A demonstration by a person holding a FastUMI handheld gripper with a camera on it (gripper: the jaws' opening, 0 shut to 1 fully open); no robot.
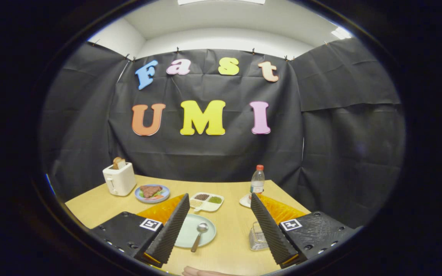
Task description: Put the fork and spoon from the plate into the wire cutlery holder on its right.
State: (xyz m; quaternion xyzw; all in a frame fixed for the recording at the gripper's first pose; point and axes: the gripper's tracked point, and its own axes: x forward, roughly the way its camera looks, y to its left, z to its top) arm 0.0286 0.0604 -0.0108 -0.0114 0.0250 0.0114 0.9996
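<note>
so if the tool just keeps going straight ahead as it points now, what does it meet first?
Probably bare table. The tool is open, aimed between the plate with the spoon and the wire cutlery holder. Further along lies the divided dish. Depth is unclear, so this is a guess.

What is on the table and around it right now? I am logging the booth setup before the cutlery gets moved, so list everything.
Table: one, light wood, under everything.
Plate: one, pale green, between the fingers, nearer the left one.
Spoon: one, metal with a brown handle, lying on the plate.
Wire cutlery holder: one, silver, right of the plate, partly behind the right finger.
Divided dish: one, white, beyond the plate.
Blue plate: one, holding food, beside the toaster.
Toaster: one, white, bread sticking out.
Bottle: one, clear with a red cap, far right.
Gripper: one, fingers wide apart, holding nothing.
Hand: one, at the near table edge.
</note>
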